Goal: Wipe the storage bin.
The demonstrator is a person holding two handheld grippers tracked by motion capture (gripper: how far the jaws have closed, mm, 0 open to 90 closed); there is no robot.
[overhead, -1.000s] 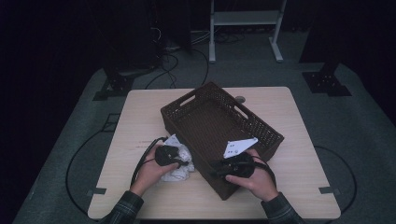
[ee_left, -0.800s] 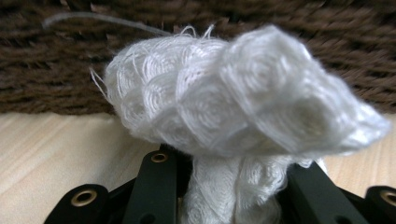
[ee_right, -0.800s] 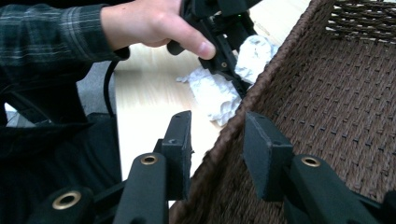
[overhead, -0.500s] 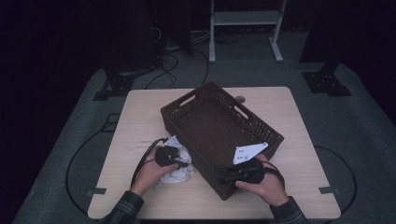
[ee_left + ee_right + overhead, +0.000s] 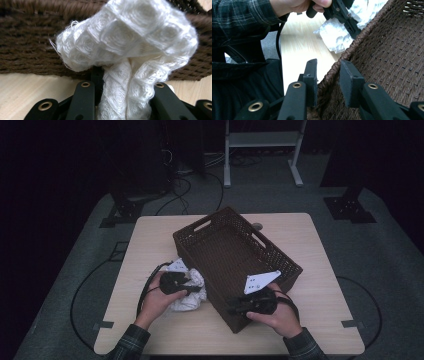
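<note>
Right gripper (image 5: 235, 310) shifted onto basket (image 5: 210, 227) rim — left gripper (image 5: 197, 289) clamping cloth (image 5: 187, 300)

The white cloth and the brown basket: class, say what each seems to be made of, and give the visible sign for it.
White cloth: looks like soft, matte cotton-type textile; a raised, quilted square weave with fuzzy loose threads at its edge. The exact fibre cannot be told.
Brown basket: seems to be woven wicker or twisted paper cord, dull dark brown; braided rim and regular plaited strands with small gaps.
</note>
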